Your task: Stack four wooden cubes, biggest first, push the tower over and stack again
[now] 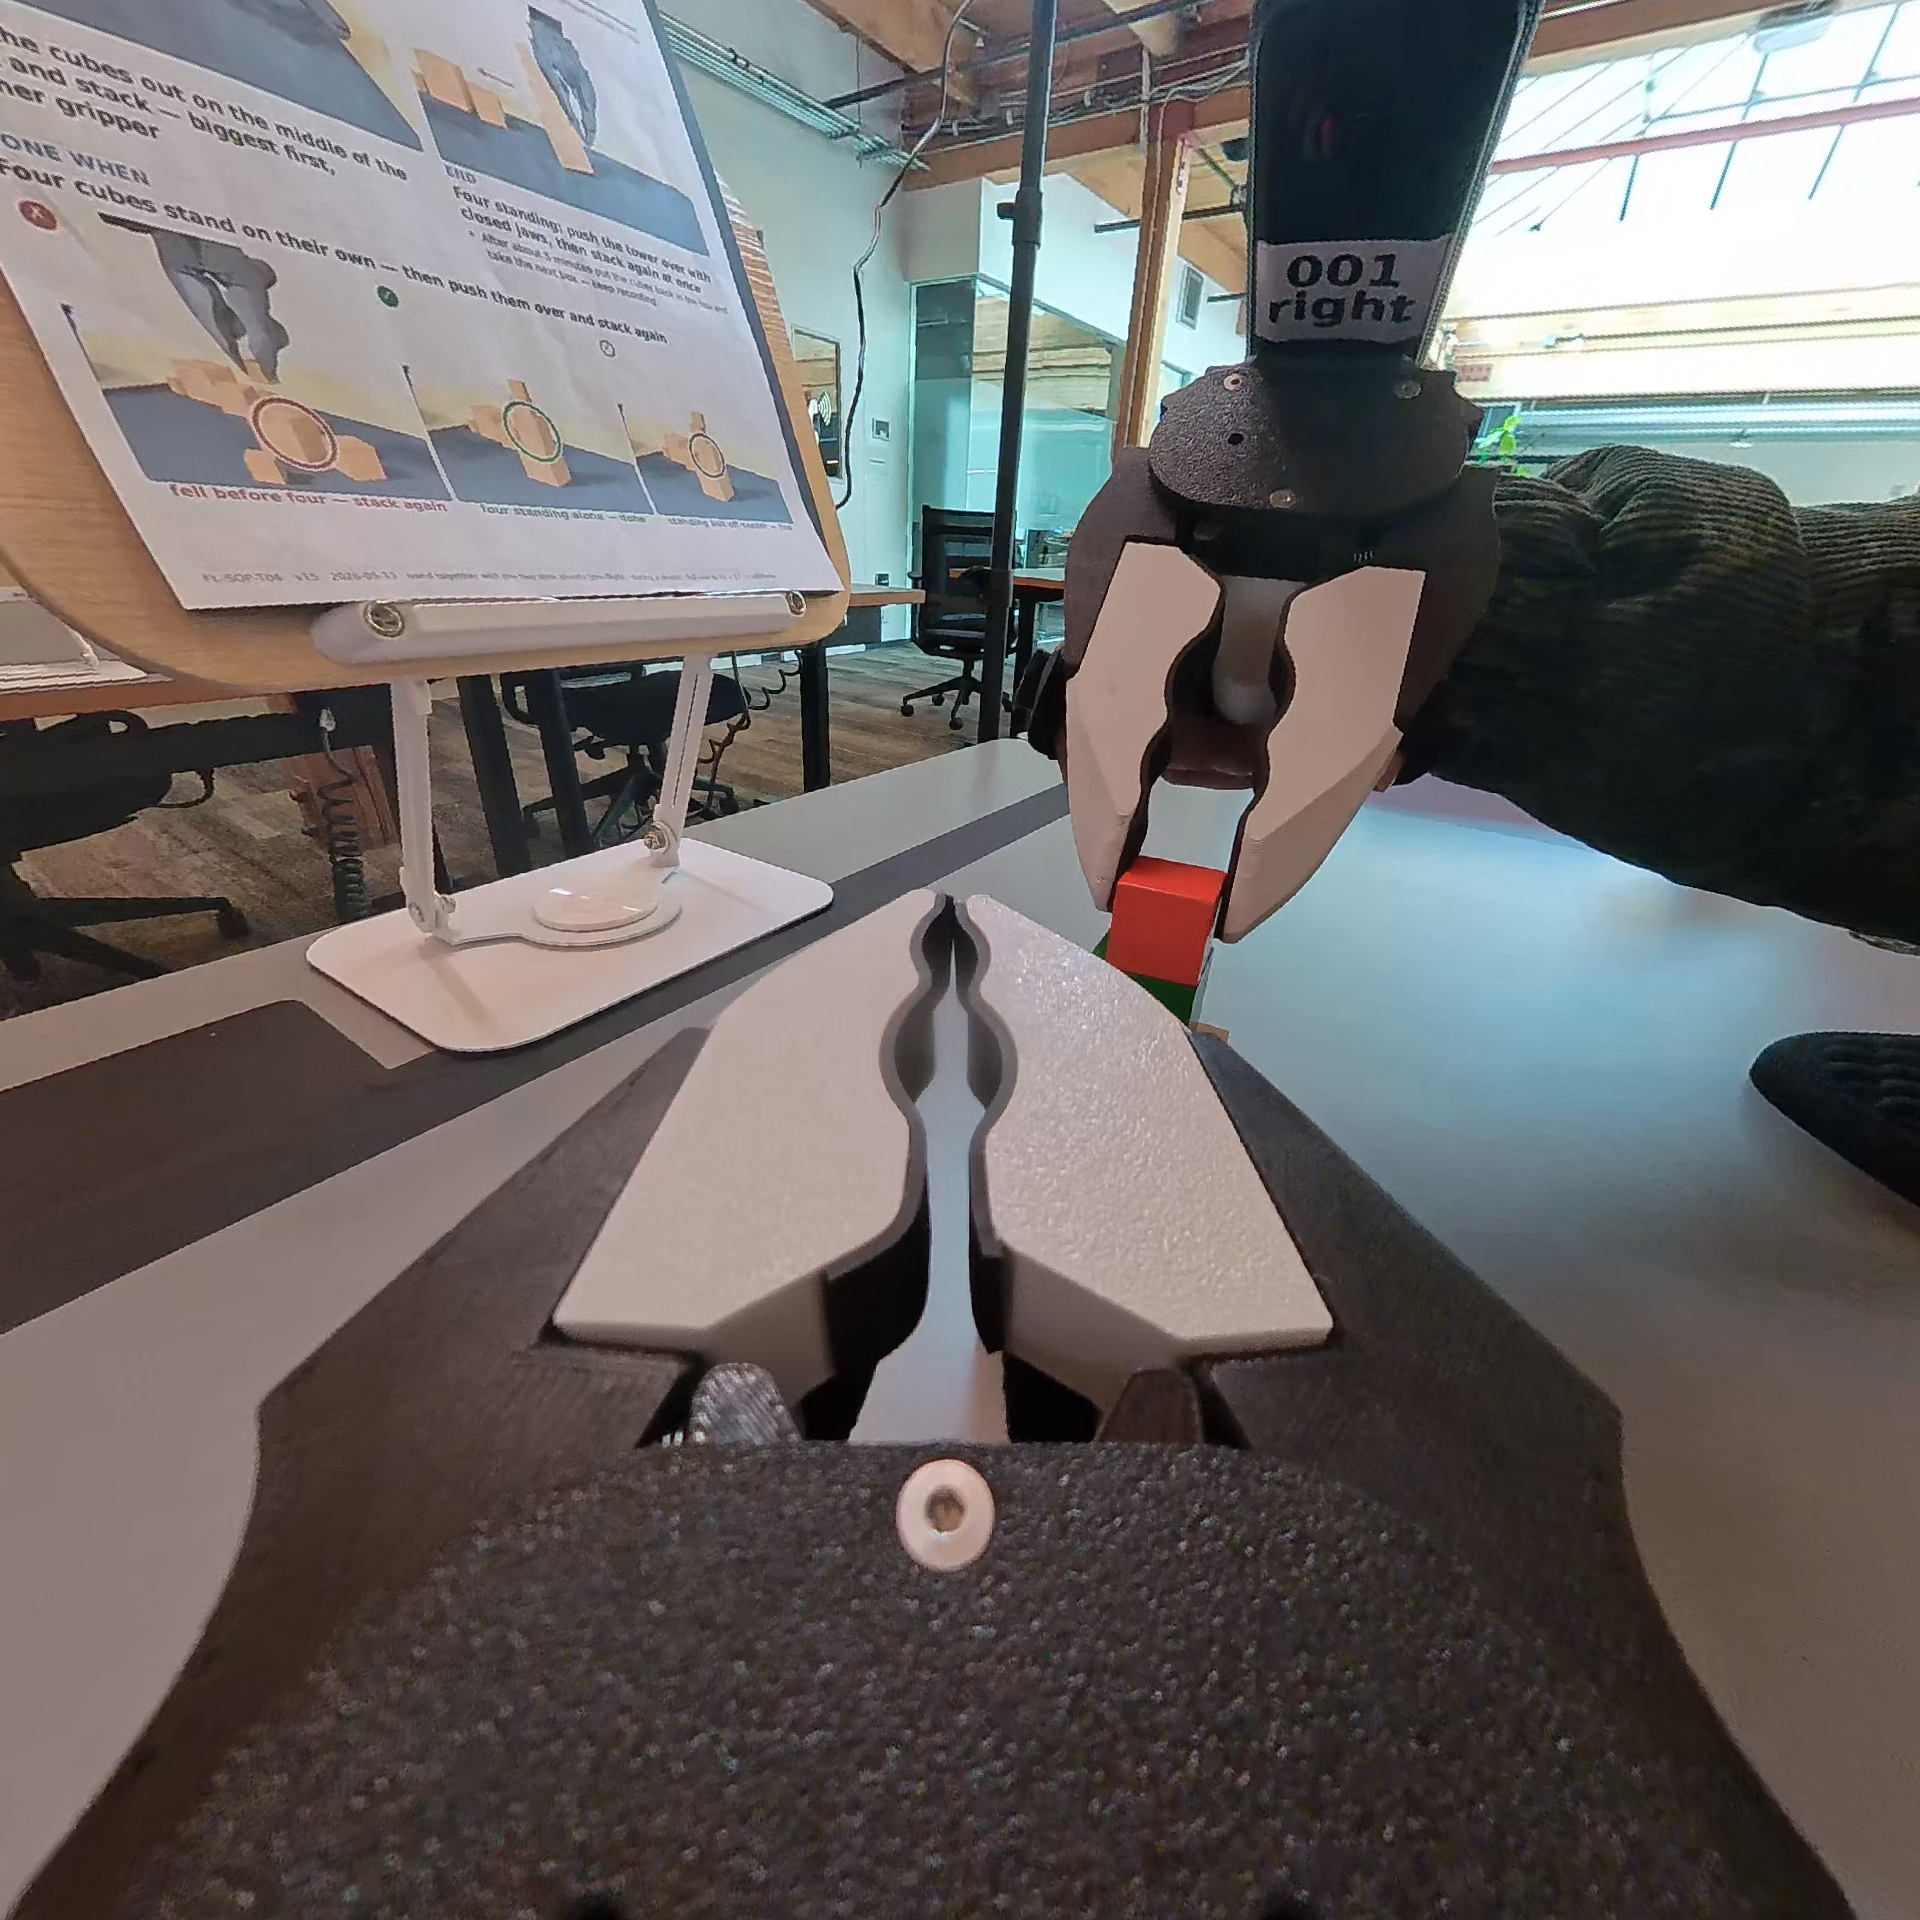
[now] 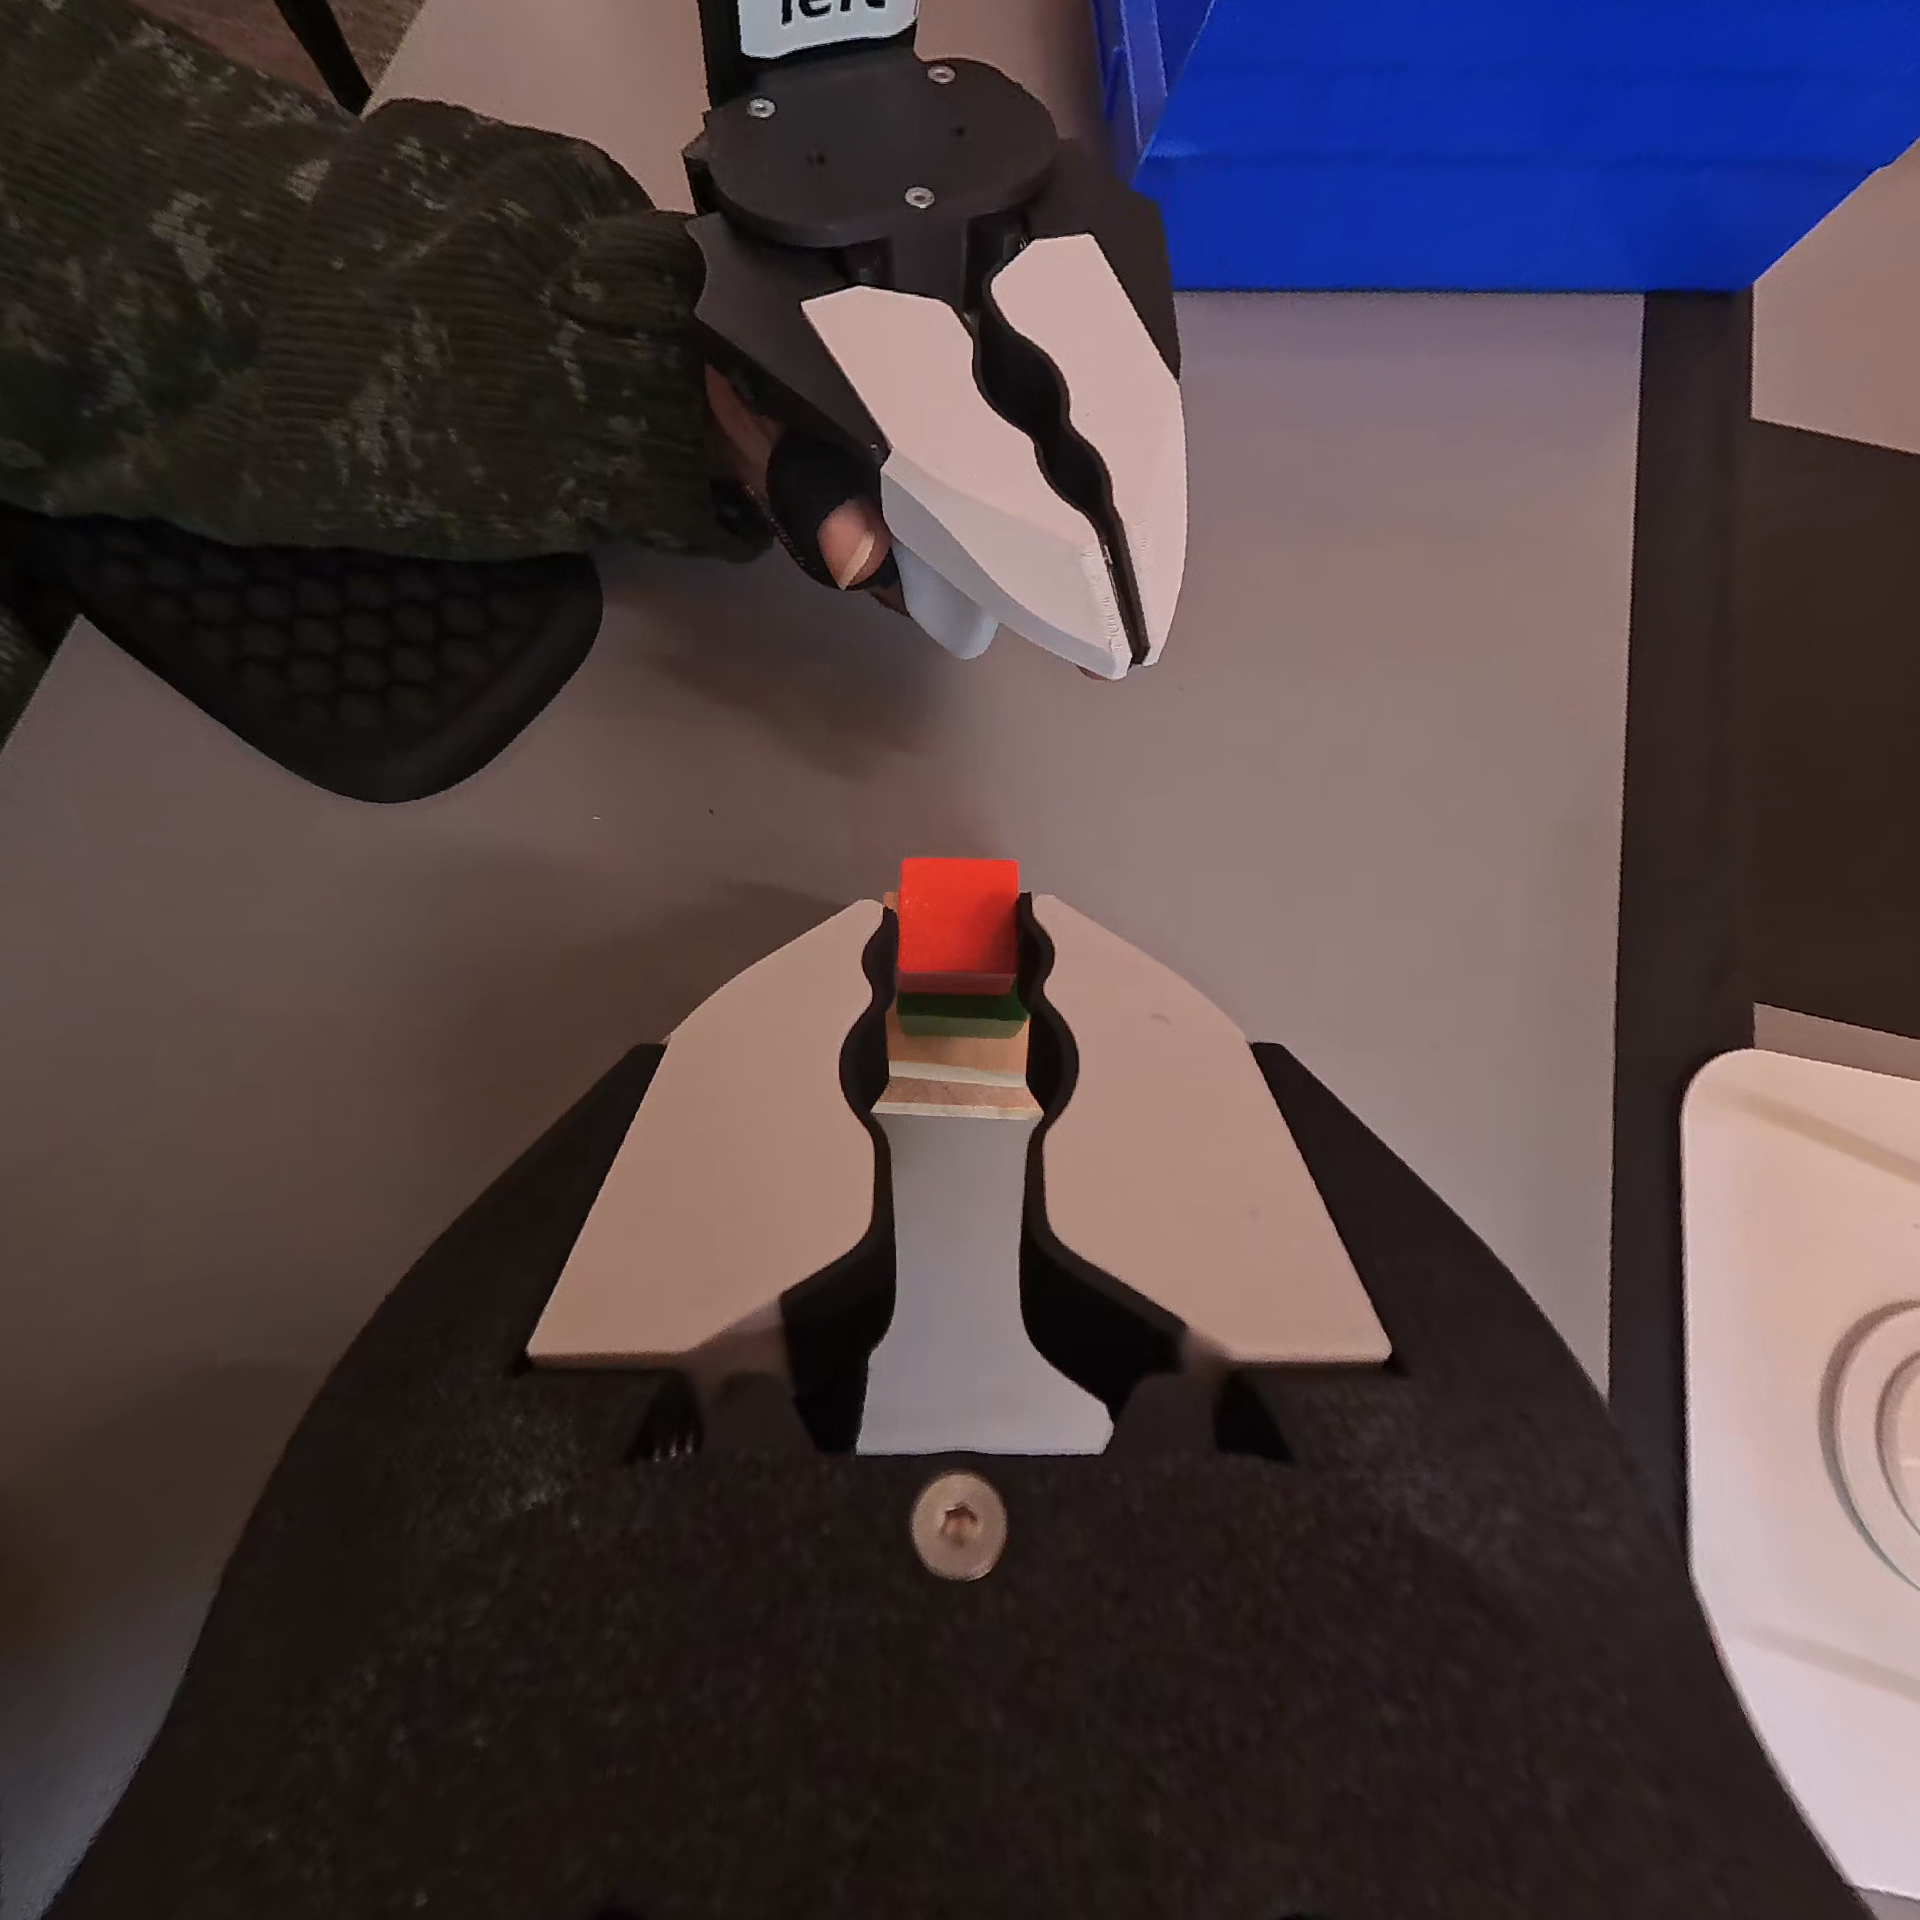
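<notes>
right claw (image 2: 958, 914) clamps red cube (image 2: 956, 920) atop stack | left claw (image 2: 1127, 649) closed, bare, apart

An open-plan office in a loft-like hall: black wheeled swivel chairs (image 1: 951, 613) at long wooden desks (image 1: 883, 595), a glass-walled meeting booth (image 1: 997, 416), exposed timber ceiling beams (image 1: 894, 31) and wide skylights (image 1: 1683, 156).

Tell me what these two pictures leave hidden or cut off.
- Stack under the red cube: both views show only slivers of the green cube and wooden blocks; gripper fingers cover the rest.
- Blue box: cut off by the right wrist view's top edge.
- Instruction sheet: cut off at the left wrist view's top-left edge.
</notes>
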### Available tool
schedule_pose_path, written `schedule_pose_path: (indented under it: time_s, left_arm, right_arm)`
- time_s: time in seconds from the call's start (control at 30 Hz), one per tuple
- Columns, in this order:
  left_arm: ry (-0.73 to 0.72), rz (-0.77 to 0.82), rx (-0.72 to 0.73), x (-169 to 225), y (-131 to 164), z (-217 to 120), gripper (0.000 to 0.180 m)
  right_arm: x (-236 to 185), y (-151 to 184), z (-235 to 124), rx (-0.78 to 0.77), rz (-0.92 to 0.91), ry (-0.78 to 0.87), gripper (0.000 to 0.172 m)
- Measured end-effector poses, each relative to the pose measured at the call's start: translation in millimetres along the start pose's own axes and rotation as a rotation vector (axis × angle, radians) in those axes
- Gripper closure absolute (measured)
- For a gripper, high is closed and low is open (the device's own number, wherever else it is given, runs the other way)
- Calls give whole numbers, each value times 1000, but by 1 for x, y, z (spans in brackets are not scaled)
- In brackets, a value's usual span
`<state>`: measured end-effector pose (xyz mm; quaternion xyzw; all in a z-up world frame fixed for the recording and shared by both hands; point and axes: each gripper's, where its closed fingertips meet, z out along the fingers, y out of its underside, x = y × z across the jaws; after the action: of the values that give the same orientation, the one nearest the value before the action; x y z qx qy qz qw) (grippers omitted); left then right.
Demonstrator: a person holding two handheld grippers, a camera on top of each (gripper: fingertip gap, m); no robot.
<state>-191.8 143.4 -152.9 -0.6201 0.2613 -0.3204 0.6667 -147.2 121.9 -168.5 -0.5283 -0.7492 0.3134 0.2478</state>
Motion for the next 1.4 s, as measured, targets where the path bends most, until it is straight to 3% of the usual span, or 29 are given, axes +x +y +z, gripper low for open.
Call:
schedule_pose_path:
  time_s: [0.4, 0.53, 0.63, 0.8, 1.0, 1.2, 1.4]
  left_arm:
    - [-1, 0, 1, 0, 0, 0, 180]
    - [1, 0, 2, 1, -1, 0, 180]
    - [3, -2, 0, 1, -1, 0, 180]
    - [-12, -24, -9, 0, -2, 1, 180]
    - [-87, -32, -19, -7, -2, 4, 180]
    - [-214, -35, -25, -19, -7, 3, 180]
    - [-358, -38, -63, -29, -3, -3, 180]
  right_arm:
    - [1, 2, -1, -10, -8, 12, 150]
    - [1, -2, -4, 18, 4, 34, 139]
    - [2, -13, -18, 104, 24, 106, 136]
    - [5, -30, -71, 408, 126, 350, 139]
    - [-3, 12, -136, 536, 255, 725, 147]
    - [-22, 77, -230, 686, 406, 1098, 166]
    - [-28, 149, -244, 761, 564, 1274, 172]
